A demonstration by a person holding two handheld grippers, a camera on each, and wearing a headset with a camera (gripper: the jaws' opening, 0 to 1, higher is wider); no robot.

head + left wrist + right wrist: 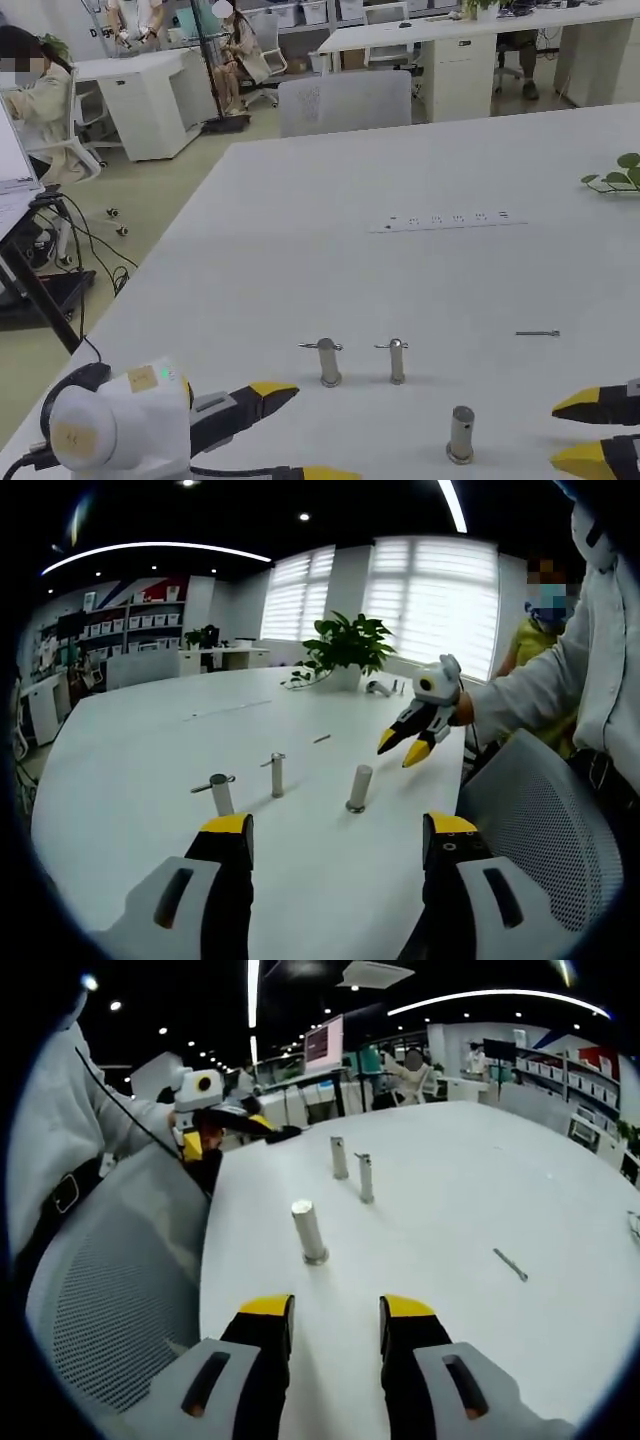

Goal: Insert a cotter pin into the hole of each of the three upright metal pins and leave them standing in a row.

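Observation:
Three upright metal pins stand on the white table (300,250). The left pin (329,362) and the middle pin (397,360) each carry a cotter pin through the top. Nearer me and to the right, the third pin (461,435) has a bare top. A loose cotter pin (537,333) lies flat beyond it. My left gripper (305,432) is open at the front left of the pins, holding nothing. Right of the bare pin, my right gripper (562,433) is open and holds nothing. The right gripper view has the bare pin (308,1232) just ahead of the jaws and the loose cotter pin (510,1264) to the right.
A flush power strip (445,220) sits in the table further back. Plant leaves (620,180) reach in at the right edge. A grey chair (345,100) stands at the far side. A mesh chair back (540,810) is close behind the near edge.

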